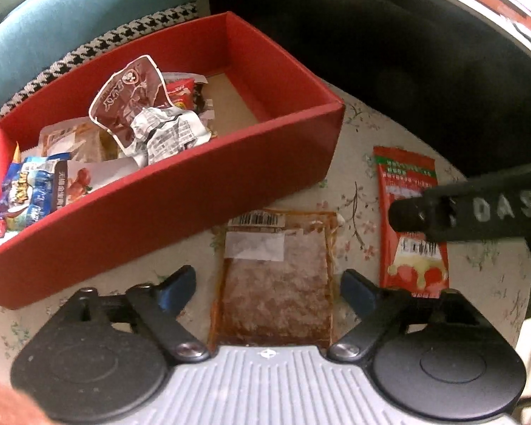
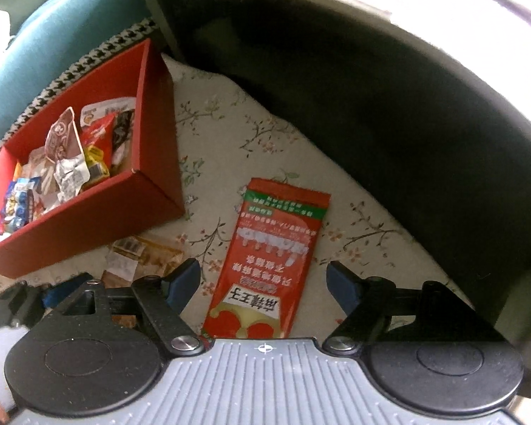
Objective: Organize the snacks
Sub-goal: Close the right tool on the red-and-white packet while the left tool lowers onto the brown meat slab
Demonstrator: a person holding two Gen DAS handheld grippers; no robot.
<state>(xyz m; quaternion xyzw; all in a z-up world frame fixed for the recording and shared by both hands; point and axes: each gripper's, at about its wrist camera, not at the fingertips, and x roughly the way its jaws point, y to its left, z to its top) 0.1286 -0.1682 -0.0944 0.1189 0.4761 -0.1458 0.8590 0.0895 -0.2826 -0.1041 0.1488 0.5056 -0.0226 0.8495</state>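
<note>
In the left wrist view, the red box (image 1: pixel 180 191) stands on the flowered cloth (image 1: pixel 357 191) and is the landmark. Inside it lie many snack packets, with a crumpled brown and white packet (image 1: pixel 131 99) on top and a blue packet (image 1: pixel 24 194) at its left end. Just in front of the box, near its front wall, a clear packet with brown filling (image 1: pixel 276 283) lies flat on the cloth. The left gripper (image 1: pixel 269 287) hangs over this packet with its jaws wide apart, one finger at each side; the pads do not press on it. To the right of the box, a red sachet (image 1: pixel 407 177) lies flat, and a black finger of the other gripper (image 1: pixel 460 209) reaches across it.

In the right wrist view, the red box (image 2: pixel 88 219) is at the left. The red sachet (image 2: pixel 269 258) lies on the cloth to the right of the box, apart from it. The right gripper (image 2: pixel 263 283) is over the sachet with open jaws and holds nothing. The clear packet (image 2: pixel 141 255) lies just below the box front.
</note>
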